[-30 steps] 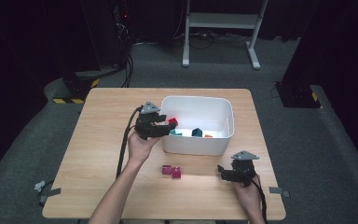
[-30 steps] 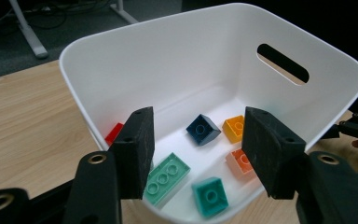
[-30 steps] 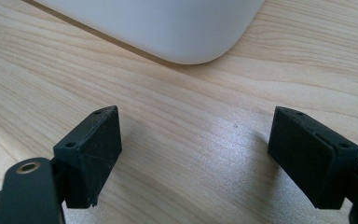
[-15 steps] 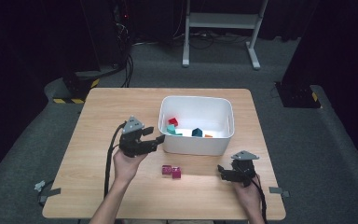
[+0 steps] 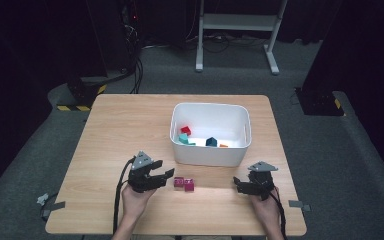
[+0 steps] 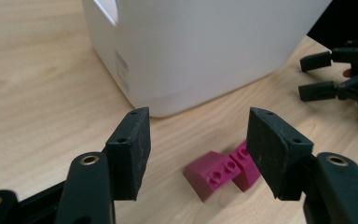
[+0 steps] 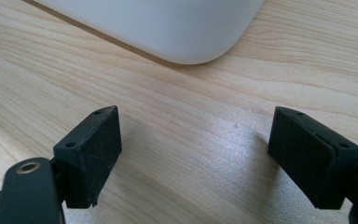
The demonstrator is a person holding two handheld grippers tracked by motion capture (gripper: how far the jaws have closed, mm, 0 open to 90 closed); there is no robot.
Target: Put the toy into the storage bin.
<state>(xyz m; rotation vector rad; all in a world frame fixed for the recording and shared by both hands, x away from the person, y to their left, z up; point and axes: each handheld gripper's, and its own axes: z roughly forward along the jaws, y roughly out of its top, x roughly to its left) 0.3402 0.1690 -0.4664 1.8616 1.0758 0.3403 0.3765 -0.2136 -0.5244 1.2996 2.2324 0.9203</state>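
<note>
My left gripper (image 5: 164, 175) has swung back from over the white bin (image 5: 211, 155), jaws wide and empty, now aimed at the two magenta bricks (image 6: 223, 171) lying on the wooden table (image 5: 115, 130) just beside it. So the drop-off looks done, next pick starting. Right gripper (image 5: 239, 184) idles, wide too; bricks are hard studded plastic with sloped tops.

Left gripper (image 5: 166, 173) low at near-left, jaws spread wide and pointing right, hand (image 5: 136, 200) gripping it from below; right gripper (image 5: 237, 183) low at near-right, jaws spread and empty, pointing left.
</note>
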